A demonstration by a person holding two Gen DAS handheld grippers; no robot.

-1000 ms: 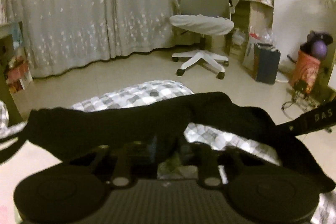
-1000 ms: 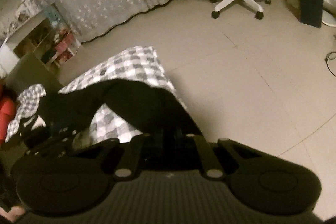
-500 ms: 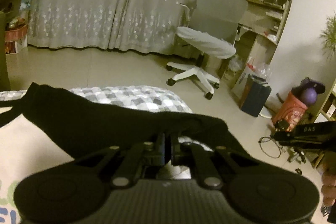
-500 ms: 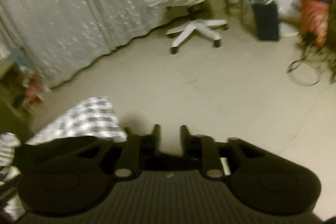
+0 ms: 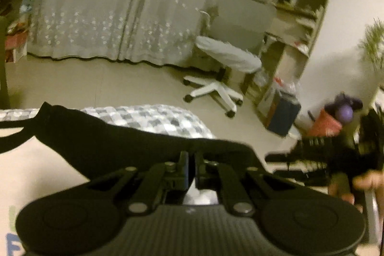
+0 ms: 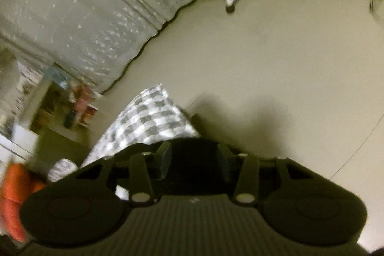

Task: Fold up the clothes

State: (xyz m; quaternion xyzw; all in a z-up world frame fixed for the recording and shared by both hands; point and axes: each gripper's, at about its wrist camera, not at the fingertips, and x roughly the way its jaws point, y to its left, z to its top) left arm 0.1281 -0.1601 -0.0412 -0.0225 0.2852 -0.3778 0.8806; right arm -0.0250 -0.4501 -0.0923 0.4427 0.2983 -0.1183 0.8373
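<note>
No text, label or brand can be read with any certainty. Blue and green marks are seen on a pale cloth point(image 5: 36, 184) at the lower left, too cropped and blurred to be made out.

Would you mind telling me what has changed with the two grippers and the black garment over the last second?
The right gripper let go of the black garment: its jaws, shut on the cloth a second ago, now stand open and it has swung aside, rolling as it went. The garment's right end has dropped. The left gripper stays shut on the garment, which still lies across the checked bedding.
</note>
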